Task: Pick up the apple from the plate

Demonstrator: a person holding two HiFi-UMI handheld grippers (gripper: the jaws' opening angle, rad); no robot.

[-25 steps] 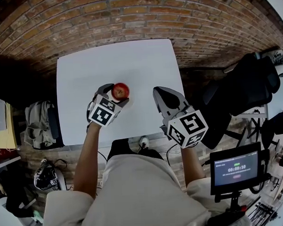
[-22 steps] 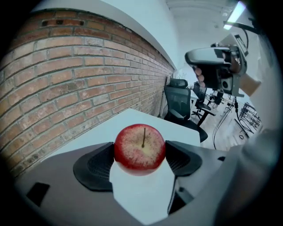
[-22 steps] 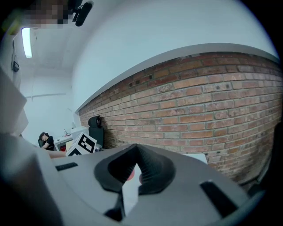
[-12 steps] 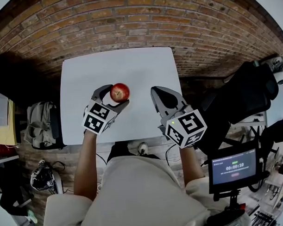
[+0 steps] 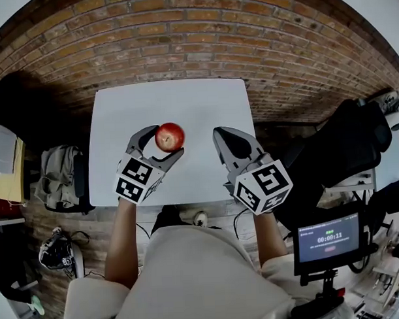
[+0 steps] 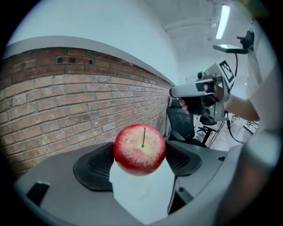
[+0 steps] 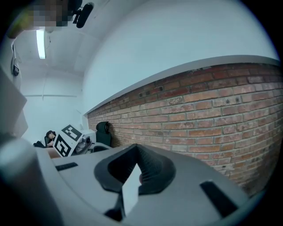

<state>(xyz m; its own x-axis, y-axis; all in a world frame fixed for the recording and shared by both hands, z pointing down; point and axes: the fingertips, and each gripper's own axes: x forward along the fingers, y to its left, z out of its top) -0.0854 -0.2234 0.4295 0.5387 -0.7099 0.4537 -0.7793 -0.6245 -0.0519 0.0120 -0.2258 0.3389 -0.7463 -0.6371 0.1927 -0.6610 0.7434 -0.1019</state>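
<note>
We find the apple [image 5: 170, 136] pinched between the two jaws of the left tool [image 5: 165, 141], over the middle of the white counter [image 5: 204, 100]. In the left gripper view the apple [image 6: 139, 149] turns its stem toward the camera, and the dark pads press on both its sides. The bare left forearm reaches forward from the body, the tool angled forward and to the right. We see the right tool [image 5: 219, 132] just beside it, apart from the apple, over the counter's right part. Its jaws are closed tip to tip on nothing, and its forearm is likewise stretched forward. A brick wall [image 5: 182, 38] stands behind the counter.
</note>
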